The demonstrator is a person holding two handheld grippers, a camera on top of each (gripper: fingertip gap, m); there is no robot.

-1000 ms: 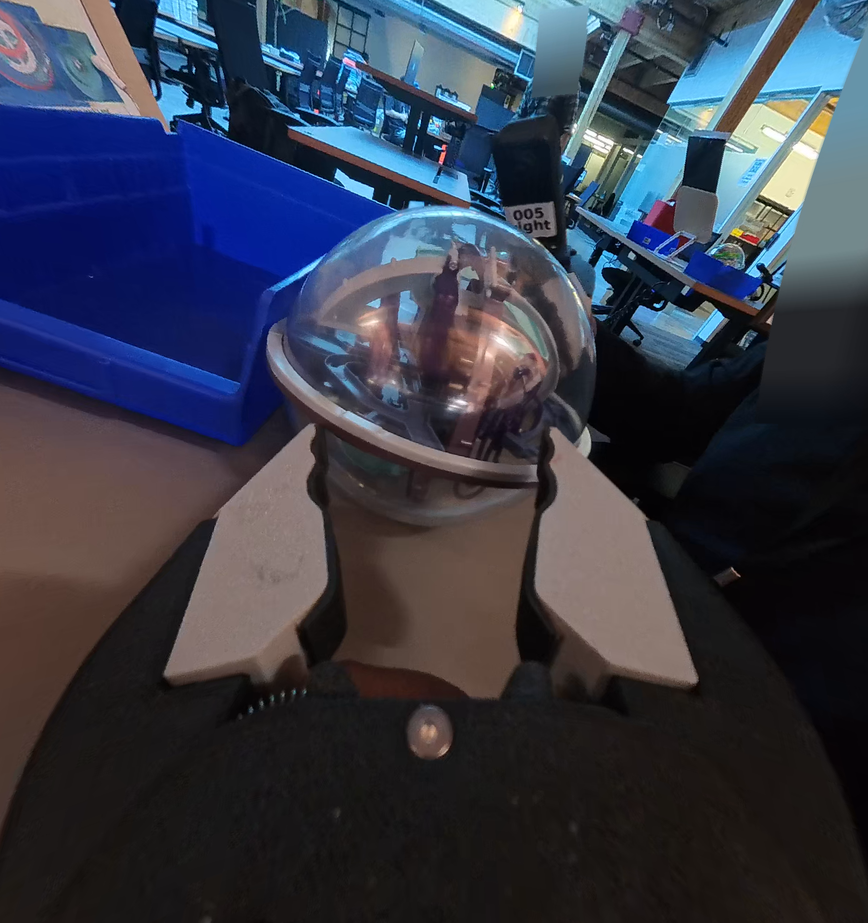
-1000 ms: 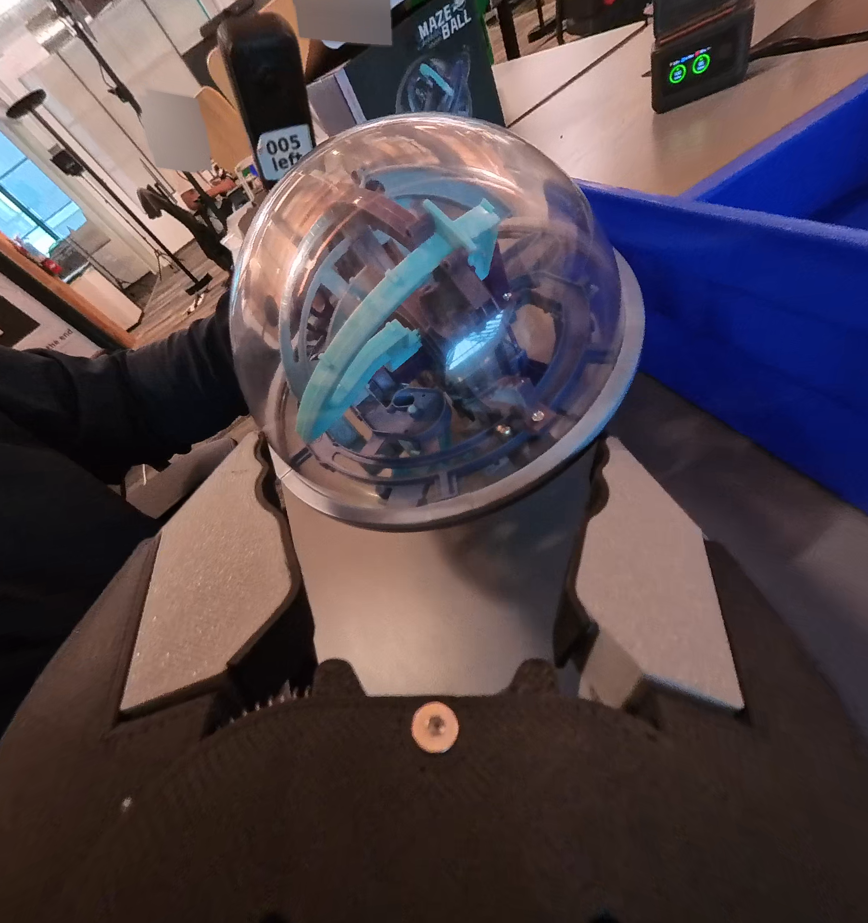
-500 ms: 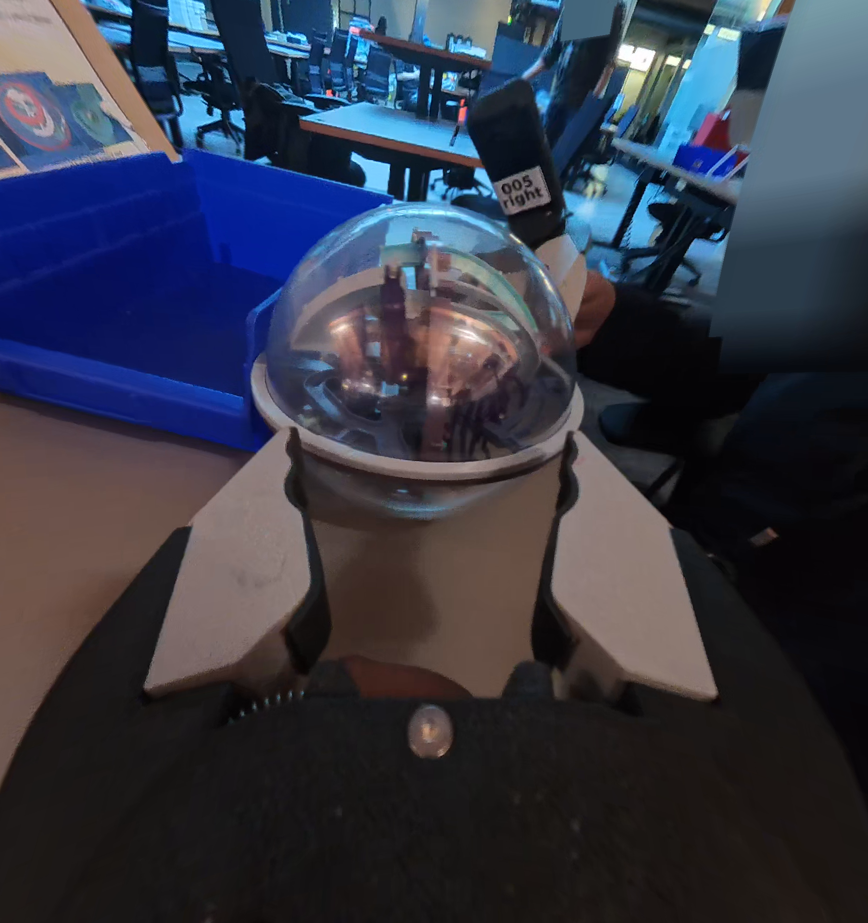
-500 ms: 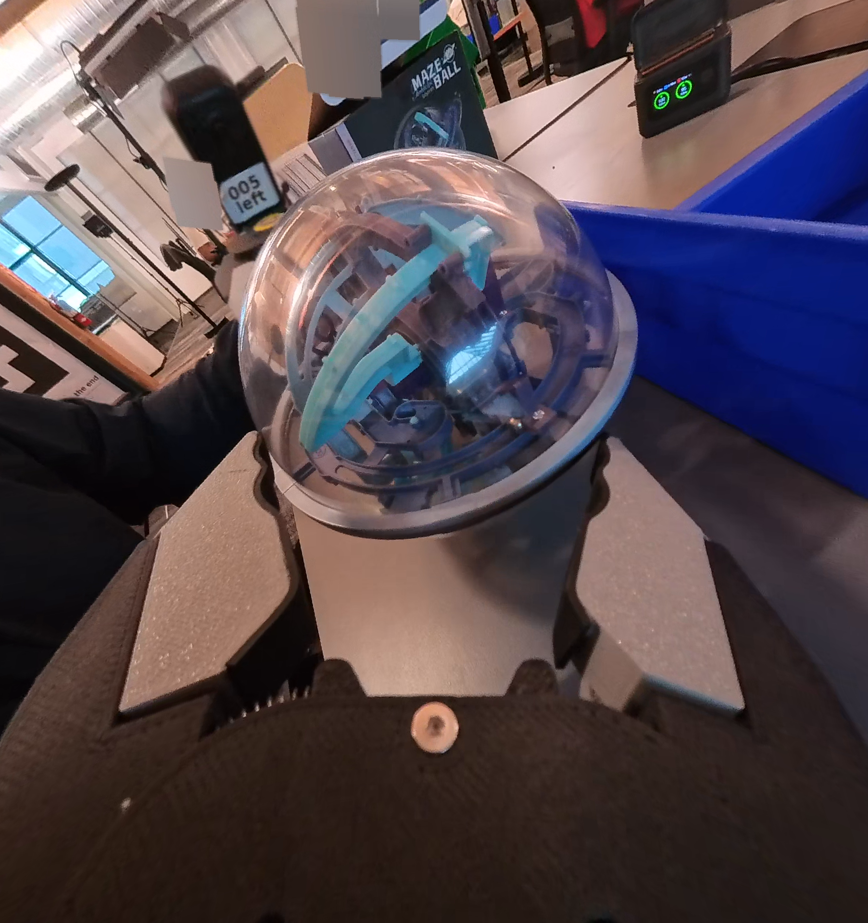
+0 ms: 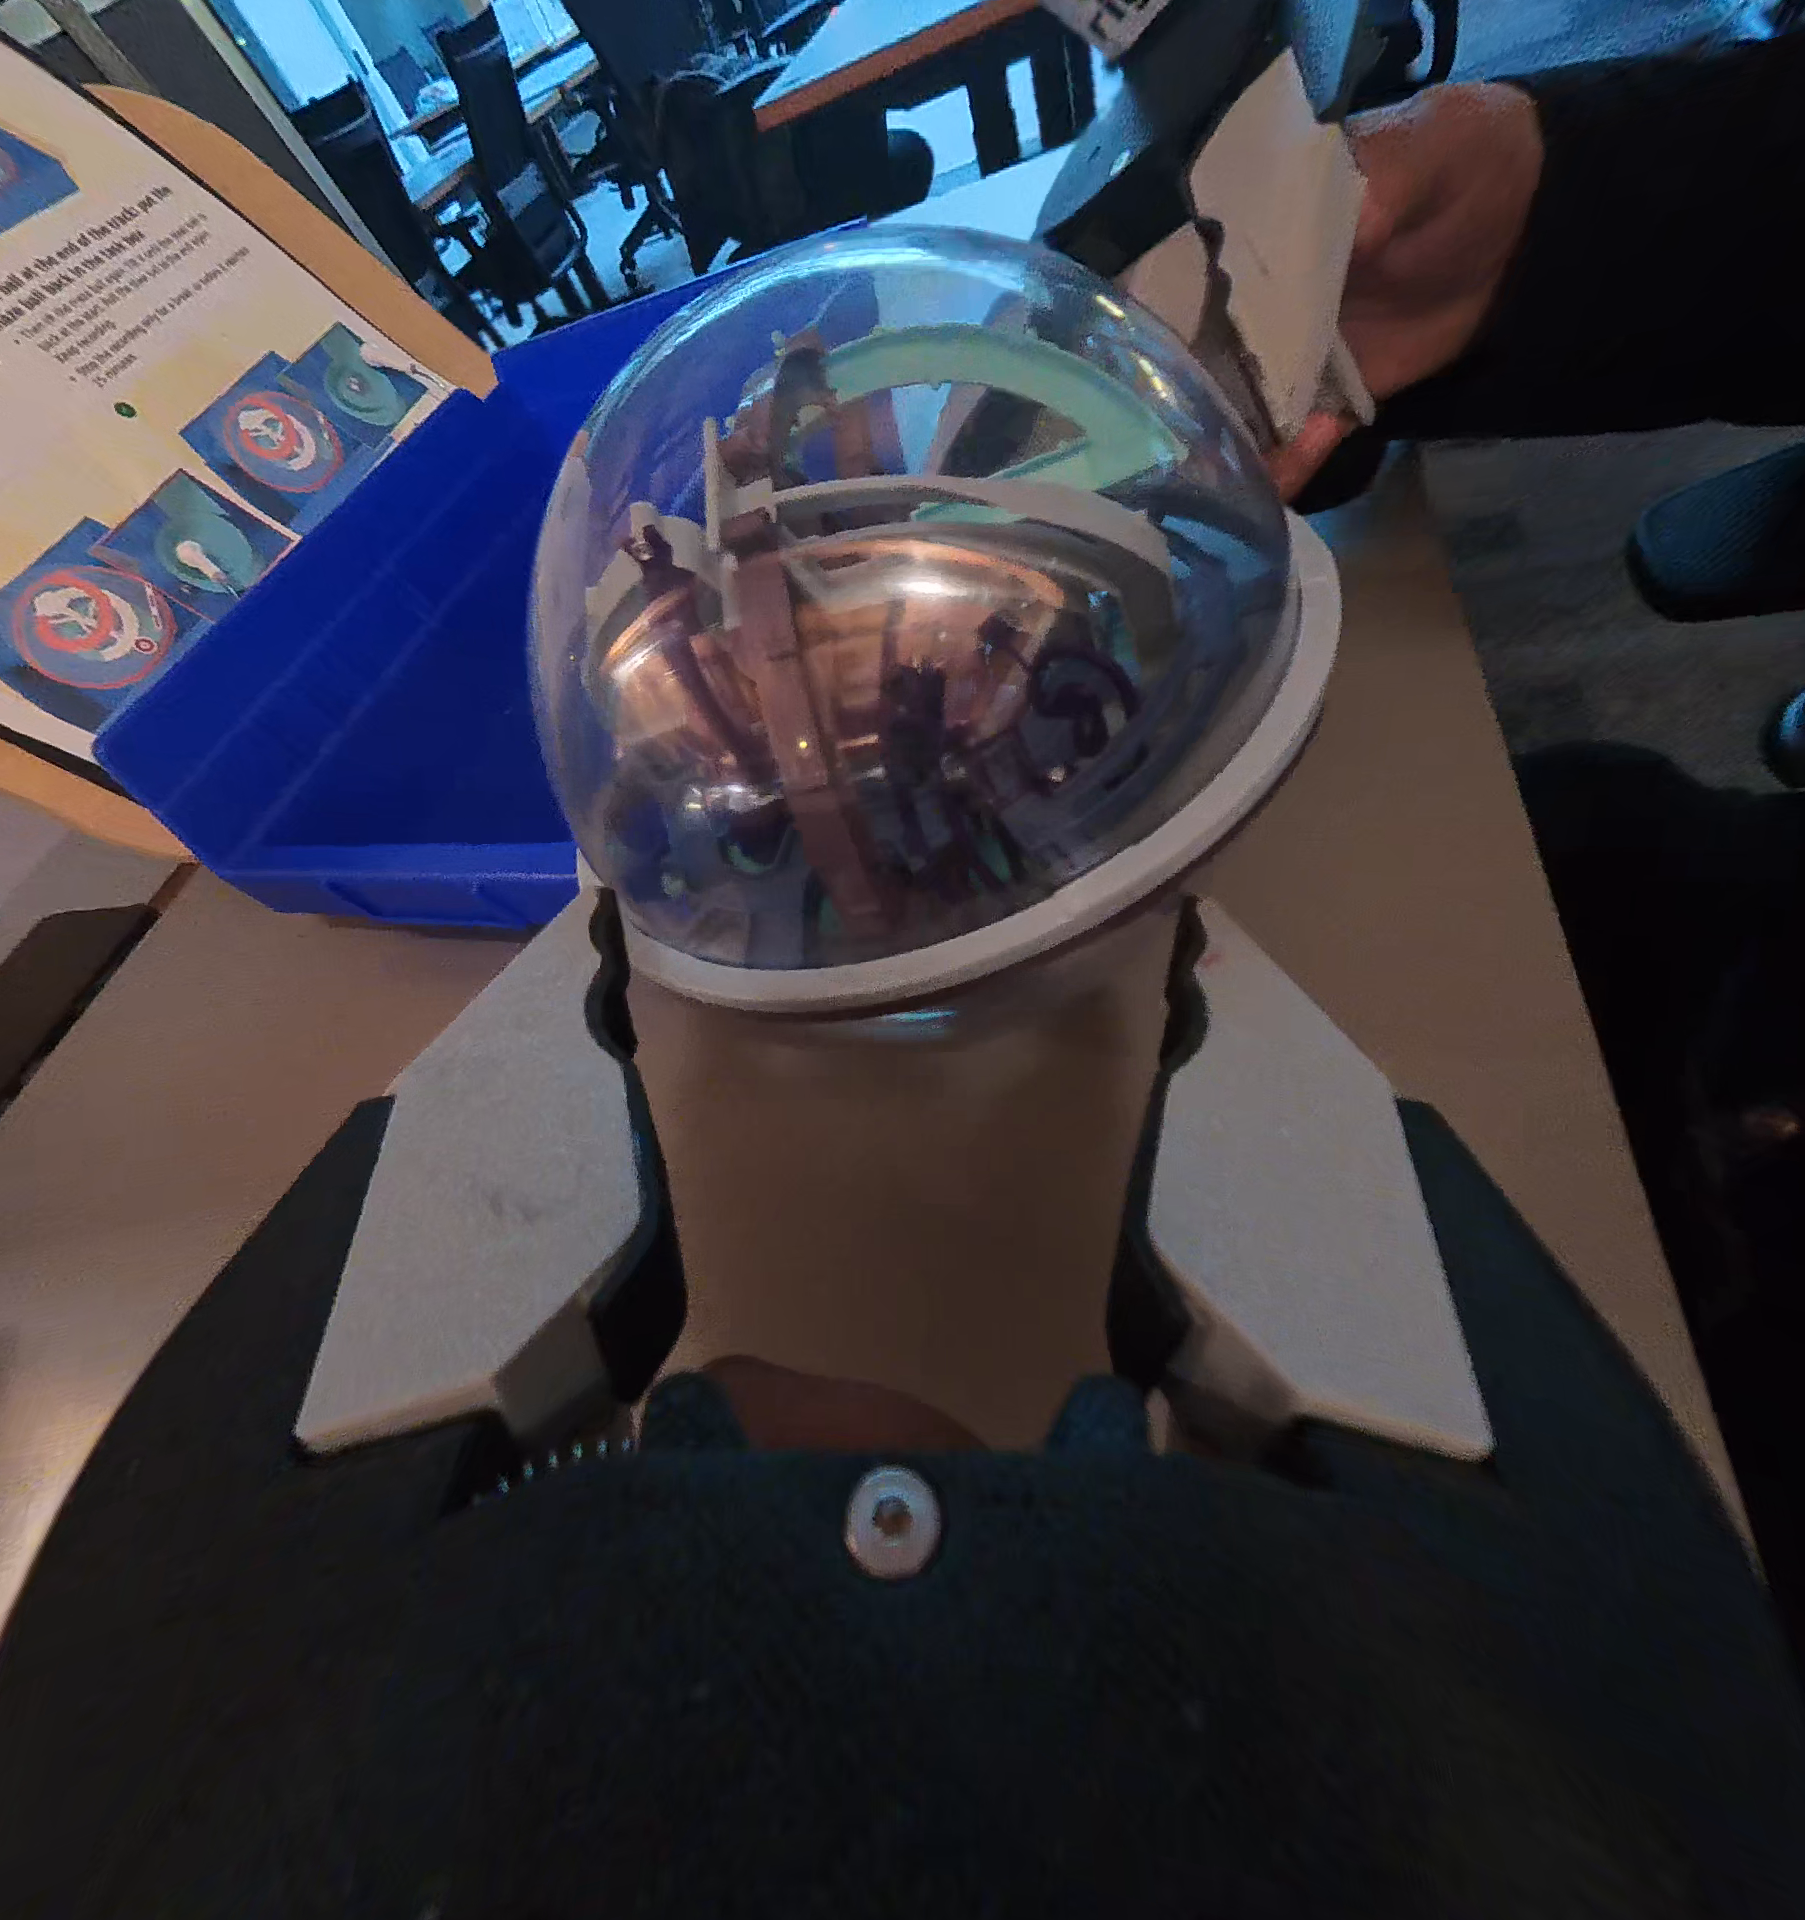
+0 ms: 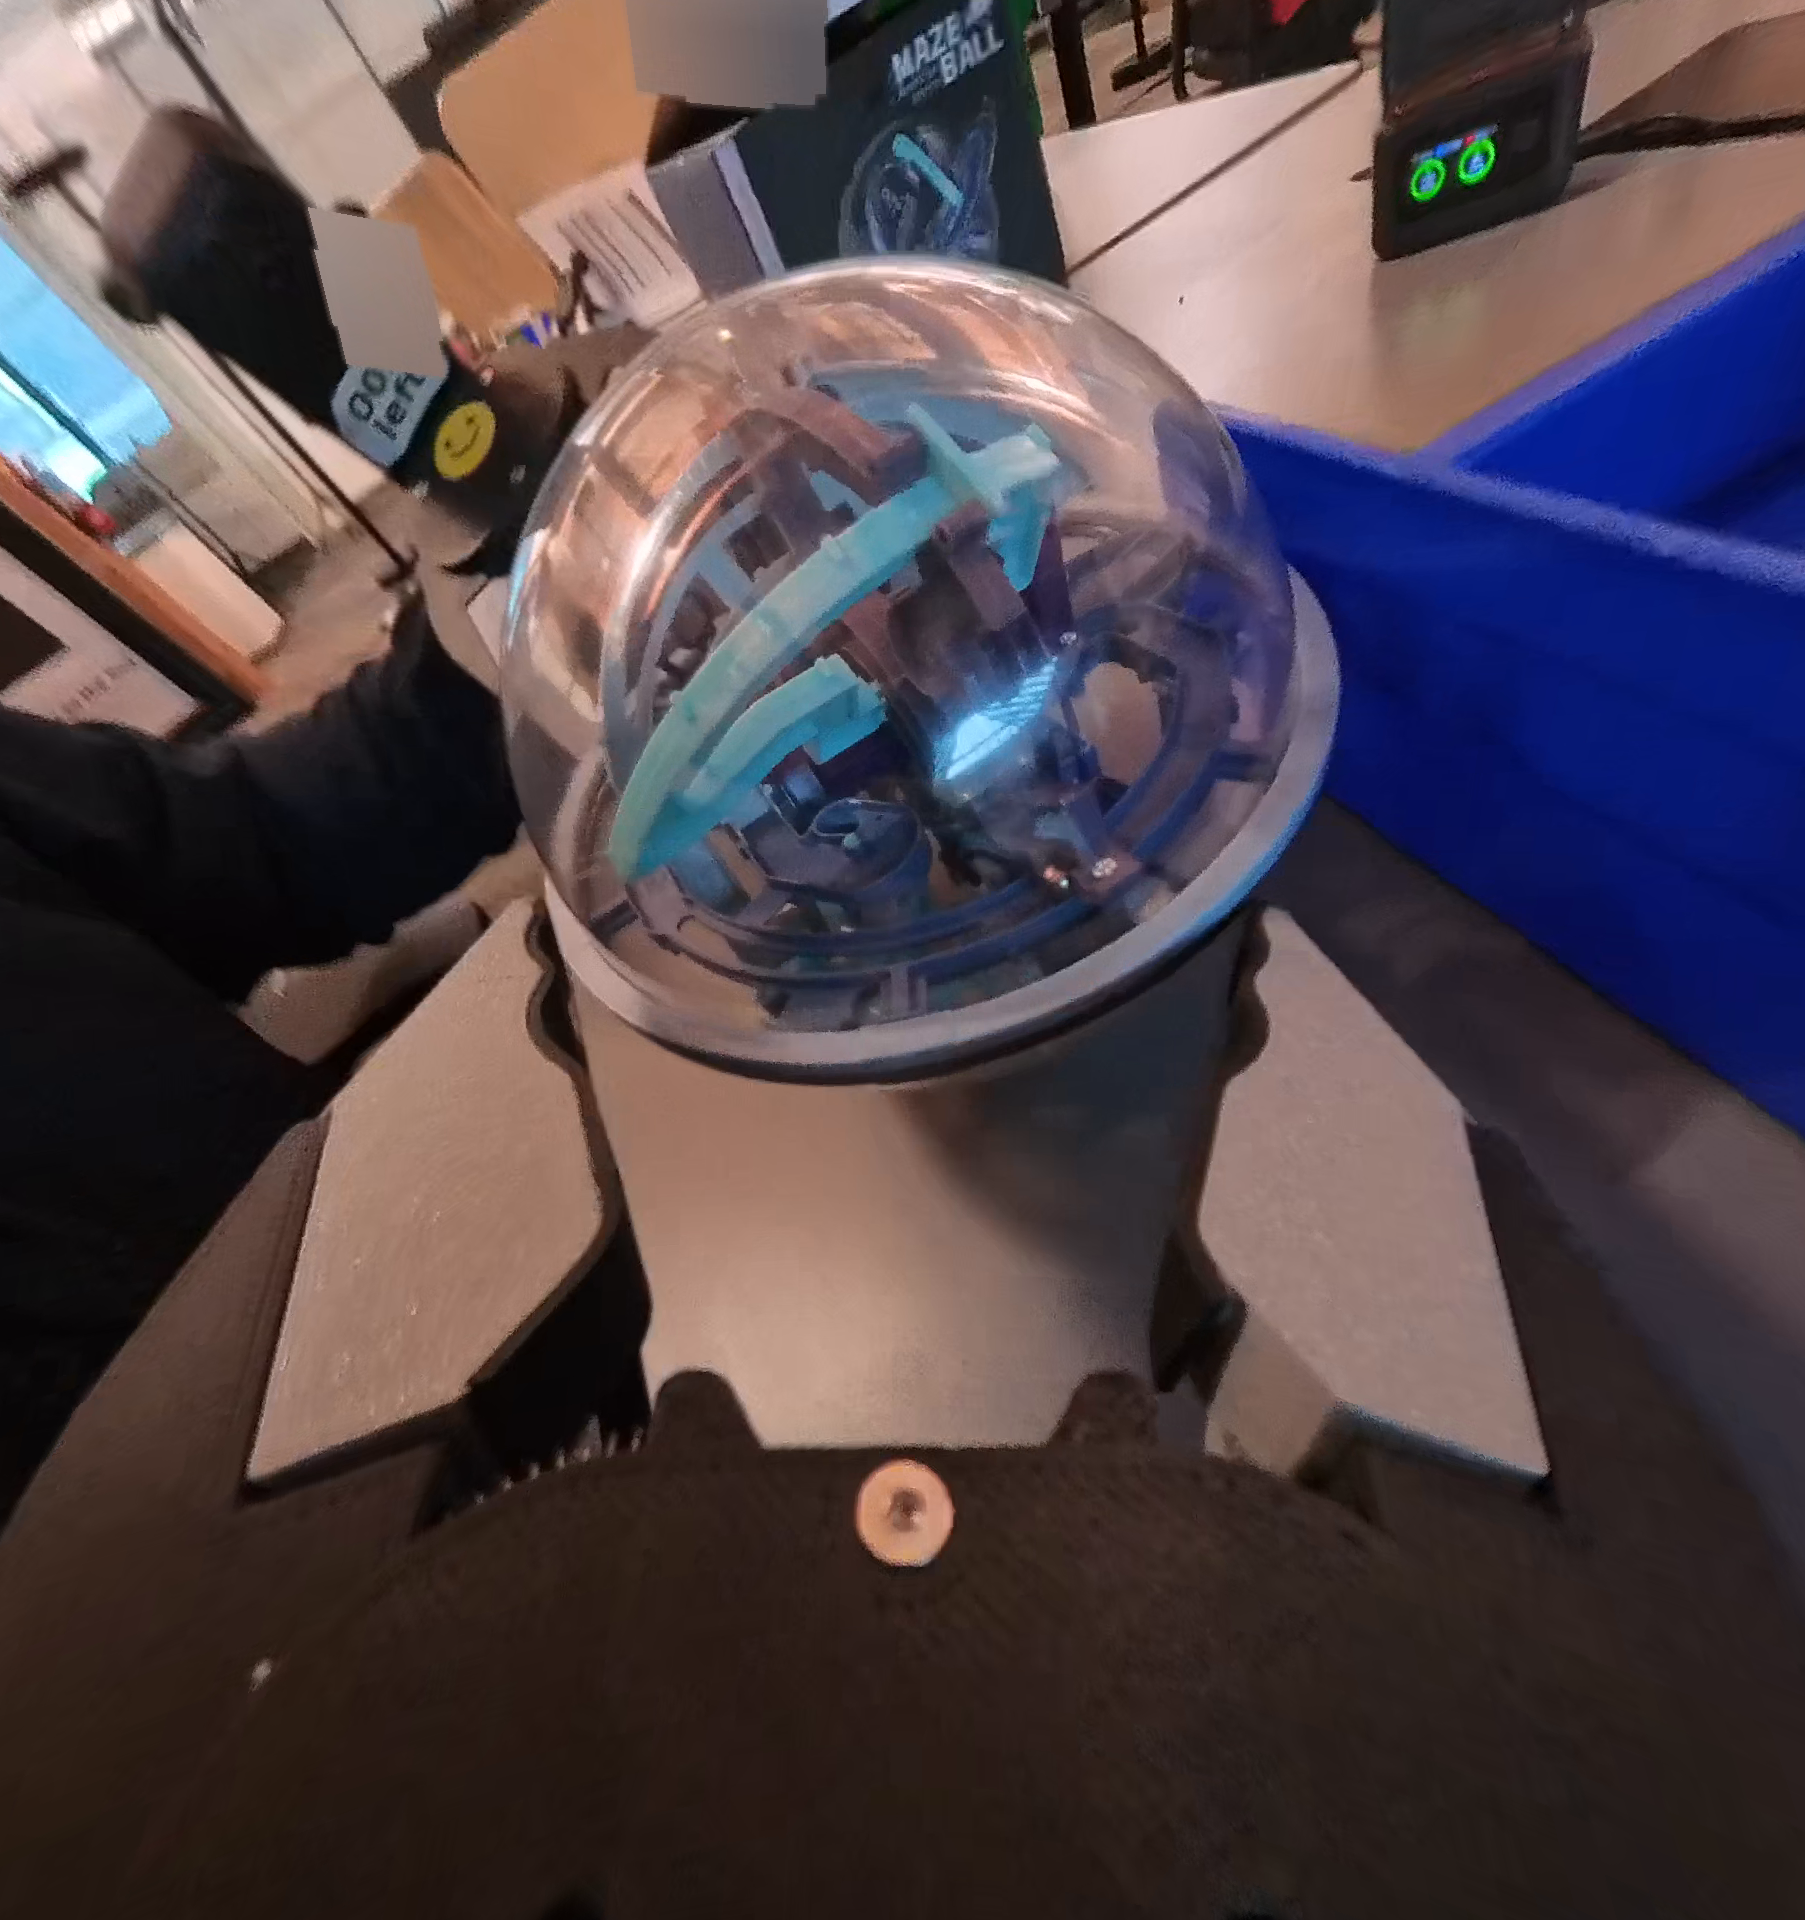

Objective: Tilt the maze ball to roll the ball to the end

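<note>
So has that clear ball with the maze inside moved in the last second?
Yes. In the left wrist view the maze ball has tipped right and swung toward the blue bin, whose instruction sheet now fills far more of that view.

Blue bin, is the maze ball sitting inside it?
No, the maze ball is held between the jaws outside the blue bin, over the table.

Open-plan office or lab workspace. Rows of long wood-topped desks (image 5: 908, 52) with black swivel office chairs (image 5: 503, 177) recede behind tan worktop (image 5: 1397, 831). Blue plastic storage bin (image 5: 378, 727) sits on worktop beside printed instruction sheet on brown cardboard (image 5: 98, 364). Dark retail box for maze toy (image 6: 908, 156) and small black device with green-lit screen (image 6: 1459, 156) stand farther back. Black tripod stand (image 6: 285, 416) near bright window (image 6: 36, 353).
</note>
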